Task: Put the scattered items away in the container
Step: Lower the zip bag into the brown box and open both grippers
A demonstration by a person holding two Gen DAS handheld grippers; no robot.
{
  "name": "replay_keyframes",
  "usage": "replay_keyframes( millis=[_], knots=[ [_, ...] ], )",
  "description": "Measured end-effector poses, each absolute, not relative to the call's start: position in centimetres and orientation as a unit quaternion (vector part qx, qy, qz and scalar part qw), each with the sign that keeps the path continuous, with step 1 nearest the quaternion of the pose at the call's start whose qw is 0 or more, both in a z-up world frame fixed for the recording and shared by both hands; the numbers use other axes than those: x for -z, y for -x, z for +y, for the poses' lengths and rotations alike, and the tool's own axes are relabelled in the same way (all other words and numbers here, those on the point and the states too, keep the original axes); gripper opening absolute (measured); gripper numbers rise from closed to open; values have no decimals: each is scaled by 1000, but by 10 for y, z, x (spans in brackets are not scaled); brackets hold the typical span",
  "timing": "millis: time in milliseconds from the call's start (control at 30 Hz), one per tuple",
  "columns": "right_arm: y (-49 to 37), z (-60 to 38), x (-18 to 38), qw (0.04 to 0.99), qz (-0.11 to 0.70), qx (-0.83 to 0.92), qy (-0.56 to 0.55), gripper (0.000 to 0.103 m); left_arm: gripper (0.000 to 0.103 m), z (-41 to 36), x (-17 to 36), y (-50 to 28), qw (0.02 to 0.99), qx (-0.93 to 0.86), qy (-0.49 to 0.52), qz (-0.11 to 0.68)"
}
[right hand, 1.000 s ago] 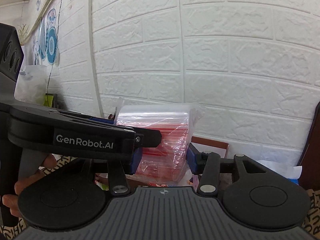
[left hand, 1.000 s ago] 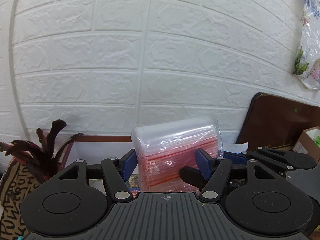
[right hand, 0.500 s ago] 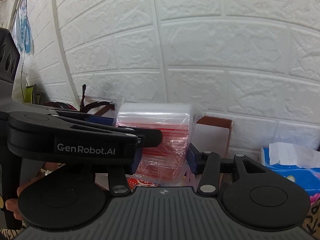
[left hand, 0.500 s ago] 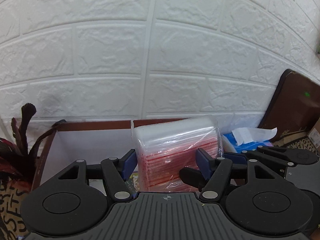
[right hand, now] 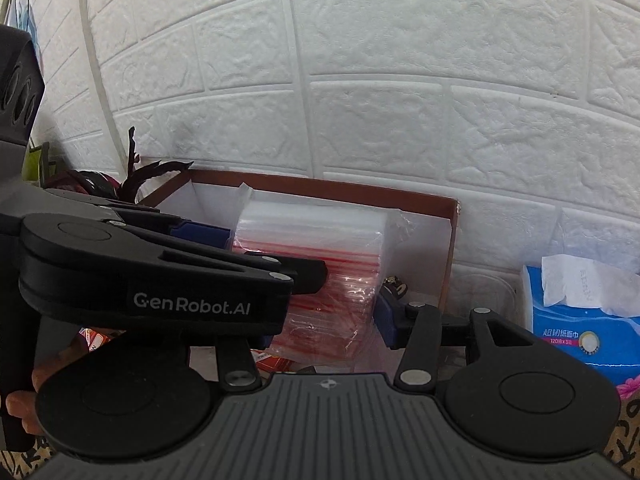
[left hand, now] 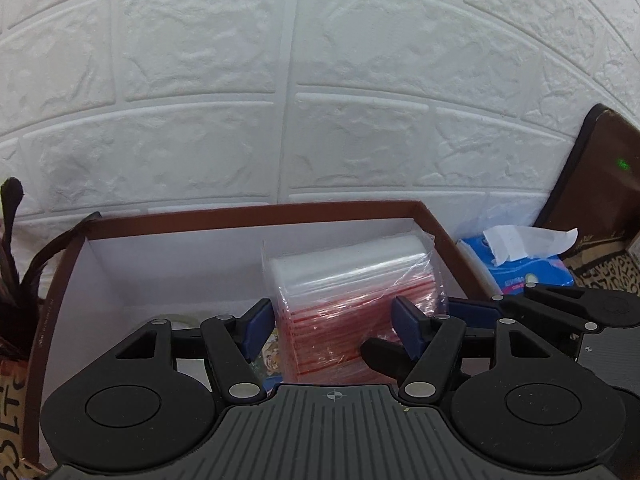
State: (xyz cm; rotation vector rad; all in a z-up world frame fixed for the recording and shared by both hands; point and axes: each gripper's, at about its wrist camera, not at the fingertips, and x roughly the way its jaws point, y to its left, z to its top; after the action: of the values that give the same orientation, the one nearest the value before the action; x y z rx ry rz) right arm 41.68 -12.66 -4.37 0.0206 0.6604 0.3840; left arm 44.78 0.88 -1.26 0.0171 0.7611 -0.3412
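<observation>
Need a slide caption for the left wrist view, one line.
Pack of zip bags between both grippers' jaws, lowered into the brown-rimmed box by the white brick wall.

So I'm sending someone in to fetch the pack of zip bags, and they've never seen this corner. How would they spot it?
Look along the white brick wall for the open brown box with white inside walls. The pack of zip bags stands in its right part, clear plastic with red stripes. The blue tissue pack nearby sits outside the box, with white paper sticking out of it.
</observation>
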Motion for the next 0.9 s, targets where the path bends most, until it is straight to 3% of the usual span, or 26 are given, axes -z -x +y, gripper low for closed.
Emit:
replay_keyframes(
  millis=[100,133,167,200,233,900],
  knots=[
    [-415,-124,43,928,315,-197,-2,71,81,10,14,-448,918,159,-14,364],
    [-413,-122,42,929,310,-202,6,76,90,9,13,-446,919,158,-19,361],
    [-411,-119,41,932,302,-201,18,88,96,9,12,-443,920,157,-21,358],
    [-407,-116,41,936,291,-197,33,96,97,10,11,-441,923,155,-25,352],
    [-404,-114,41,939,280,-192,48,98,97,9,9,-438,924,154,-31,347],
    [-383,-116,33,943,275,-182,41,102,101,6,-2,-402,945,101,-41,307]
  ],
)
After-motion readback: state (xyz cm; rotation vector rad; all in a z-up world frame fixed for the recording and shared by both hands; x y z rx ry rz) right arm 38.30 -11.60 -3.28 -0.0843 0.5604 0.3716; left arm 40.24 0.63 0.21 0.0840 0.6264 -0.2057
